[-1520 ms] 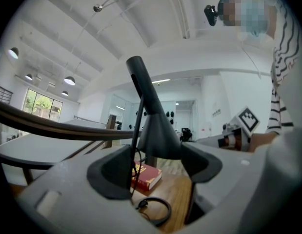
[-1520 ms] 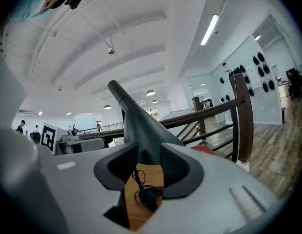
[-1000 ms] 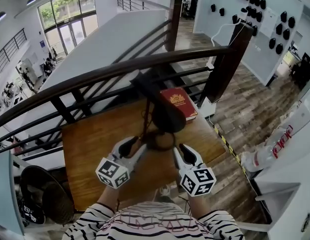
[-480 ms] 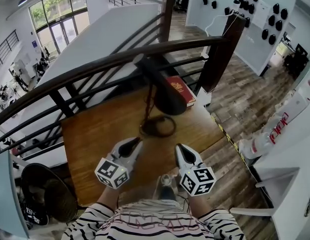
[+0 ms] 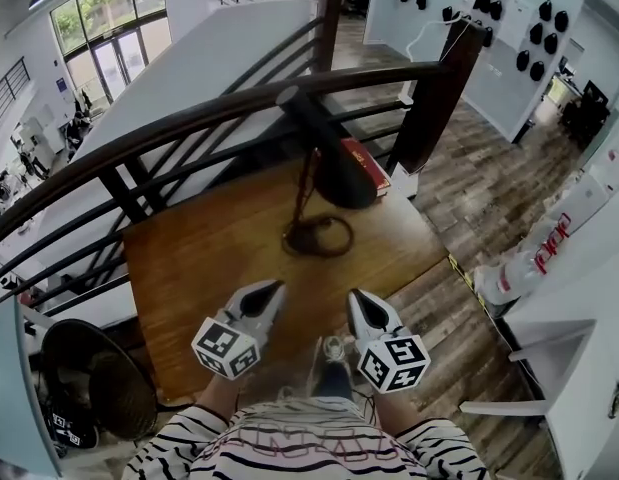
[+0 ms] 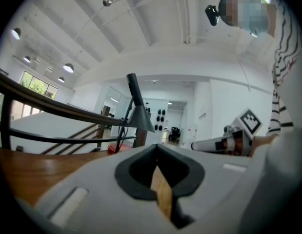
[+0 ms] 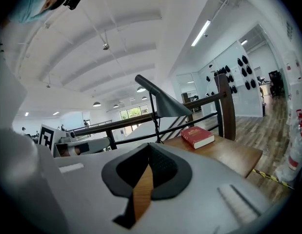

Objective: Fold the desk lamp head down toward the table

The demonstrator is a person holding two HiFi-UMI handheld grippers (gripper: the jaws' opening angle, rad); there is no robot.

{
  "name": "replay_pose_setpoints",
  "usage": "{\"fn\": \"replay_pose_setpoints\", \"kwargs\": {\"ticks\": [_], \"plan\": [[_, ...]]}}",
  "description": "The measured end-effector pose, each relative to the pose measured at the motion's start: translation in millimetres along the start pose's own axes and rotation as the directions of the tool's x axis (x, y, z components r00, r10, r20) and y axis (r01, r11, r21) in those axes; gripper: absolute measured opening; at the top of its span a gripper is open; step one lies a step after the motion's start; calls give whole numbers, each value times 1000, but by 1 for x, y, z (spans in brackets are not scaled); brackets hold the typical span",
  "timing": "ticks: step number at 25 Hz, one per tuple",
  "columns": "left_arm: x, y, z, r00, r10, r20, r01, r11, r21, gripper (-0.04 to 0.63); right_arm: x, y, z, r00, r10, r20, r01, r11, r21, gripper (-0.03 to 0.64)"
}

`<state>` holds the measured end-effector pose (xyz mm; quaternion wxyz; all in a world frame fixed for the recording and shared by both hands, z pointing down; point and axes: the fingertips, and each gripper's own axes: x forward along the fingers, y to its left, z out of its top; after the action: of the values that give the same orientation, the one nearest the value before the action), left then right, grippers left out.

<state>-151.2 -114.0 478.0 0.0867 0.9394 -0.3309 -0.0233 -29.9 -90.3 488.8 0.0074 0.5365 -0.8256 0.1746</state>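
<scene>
The black desk lamp (image 5: 337,176) stands on the wooden table (image 5: 189,268). Its ring base (image 5: 317,236) is near the table's middle, and its thin stem leans up to a cone head that points downward beside the red book (image 5: 375,172). My left gripper (image 5: 274,288) and right gripper (image 5: 354,296) hover side by side over the table's near edge, well short of the base. Both are shut with nothing between the jaws. The left gripper view shows the lamp head (image 6: 140,117) far ahead, and the right gripper view shows the same head (image 7: 166,106) and the book (image 7: 197,136).
A dark curved railing (image 5: 189,128) runs behind the table, with a thick post (image 5: 439,88) at the right. A black floor fan (image 5: 94,388) stands at the lower left. Wooden floor and a white counter (image 5: 569,298) lie to the right.
Both grippers have drawn back from either side of the lamp base toward the table's near edge. The lamp stands where it was.
</scene>
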Motion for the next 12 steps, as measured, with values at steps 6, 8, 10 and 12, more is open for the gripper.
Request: {"fn": "replay_pose_setpoints", "kwargs": {"ticks": [6, 8, 10, 12], "plan": [[-14, -9, -13, 999, -27, -32, 26, 999, -29, 3, -4, 17, -15, 1000, 0, -18, 0, 1000, 27, 2], [-18, -10, -16, 999, -37, -39, 36, 999, -37, 3, -6, 21, -18, 1000, -2, -18, 2, 999, 35, 2], [-21, -11, -18, 998, -38, -47, 36, 999, -39, 3, -8, 24, -22, 1000, -9, -17, 10, 999, 41, 2], [-25, -11, -20, 998, -28, -50, 26, 999, -37, 3, -11, 25, -26, 1000, -21, -19, 22, 999, 47, 2]]}}
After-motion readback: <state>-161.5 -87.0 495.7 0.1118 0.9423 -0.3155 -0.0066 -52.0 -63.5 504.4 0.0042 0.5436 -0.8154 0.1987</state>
